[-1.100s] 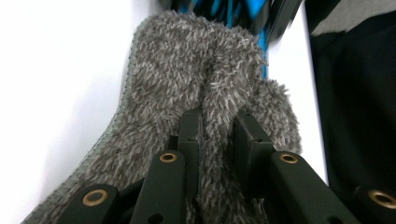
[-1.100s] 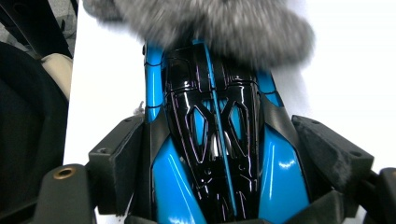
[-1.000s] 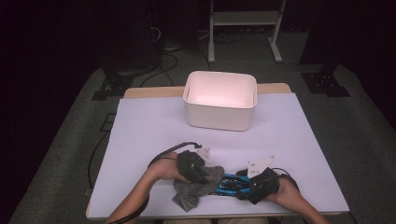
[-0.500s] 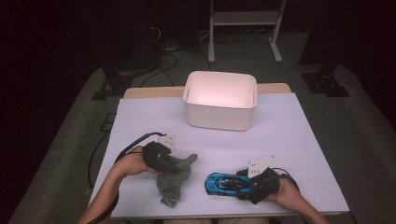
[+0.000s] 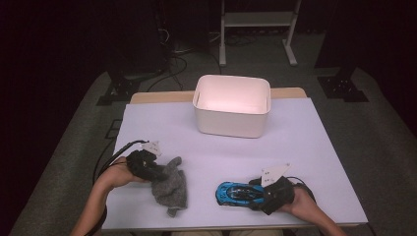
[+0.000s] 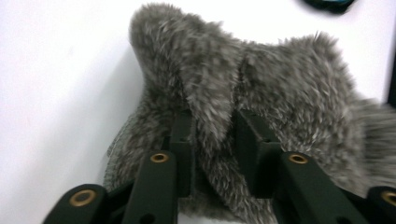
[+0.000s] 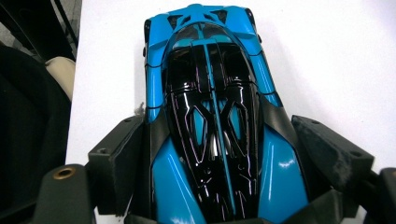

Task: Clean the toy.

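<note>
From the left gripper view I see the grey furry cloth (image 6: 280,107) run off the right and bottom edges, blurred there. The blue toy car (image 7: 212,121) loses its rear below the right gripper view, its wheels hidden beneath its body.

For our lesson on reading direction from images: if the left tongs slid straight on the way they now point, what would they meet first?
The grey furry cloth already pinched between the left tongs. Beyond it, the line seems to run across bare white table towards the blue toy car, though depth is hard to judge.
</note>
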A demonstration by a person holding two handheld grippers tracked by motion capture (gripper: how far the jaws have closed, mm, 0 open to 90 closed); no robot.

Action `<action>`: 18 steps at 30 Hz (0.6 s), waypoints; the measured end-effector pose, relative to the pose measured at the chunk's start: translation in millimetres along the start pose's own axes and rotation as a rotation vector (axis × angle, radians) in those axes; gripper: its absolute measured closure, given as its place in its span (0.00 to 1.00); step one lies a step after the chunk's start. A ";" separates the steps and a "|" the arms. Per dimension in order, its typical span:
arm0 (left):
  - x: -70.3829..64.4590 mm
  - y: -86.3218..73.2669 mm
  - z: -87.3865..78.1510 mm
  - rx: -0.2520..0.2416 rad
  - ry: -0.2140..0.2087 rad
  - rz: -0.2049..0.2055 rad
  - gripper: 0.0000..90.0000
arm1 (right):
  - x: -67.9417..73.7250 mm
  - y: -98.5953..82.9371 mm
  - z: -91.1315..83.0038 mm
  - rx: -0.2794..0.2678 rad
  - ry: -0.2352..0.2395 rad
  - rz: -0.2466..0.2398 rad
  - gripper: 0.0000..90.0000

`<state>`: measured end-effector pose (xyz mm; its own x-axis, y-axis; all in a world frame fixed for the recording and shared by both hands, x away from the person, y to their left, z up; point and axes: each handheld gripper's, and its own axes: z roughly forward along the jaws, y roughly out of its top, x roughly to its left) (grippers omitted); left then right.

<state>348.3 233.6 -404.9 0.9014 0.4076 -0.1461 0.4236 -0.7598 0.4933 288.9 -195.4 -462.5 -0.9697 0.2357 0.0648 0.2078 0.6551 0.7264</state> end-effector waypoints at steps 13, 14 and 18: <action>-11.1 -9.4 -38.4 -0.102 0.058 0.000 0.59 | -1.3 1.4 -0.1 0.001 0.010 0.025 0.22; -11.1 -9.4 -38.4 -0.102 0.058 0.000 0.58 | -1.3 1.4 -0.1 0.001 0.010 0.025 0.22; -25.5 3.9 -37.1 -0.149 0.022 0.058 0.56 | -1.5 1.4 -0.1 -0.001 0.014 0.030 0.22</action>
<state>323.7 239.0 -367.4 0.9208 0.3780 -0.0957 0.3518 -0.6996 0.6219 290.6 -194.9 -461.5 -0.9646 0.2455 0.0960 0.2368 0.6473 0.7245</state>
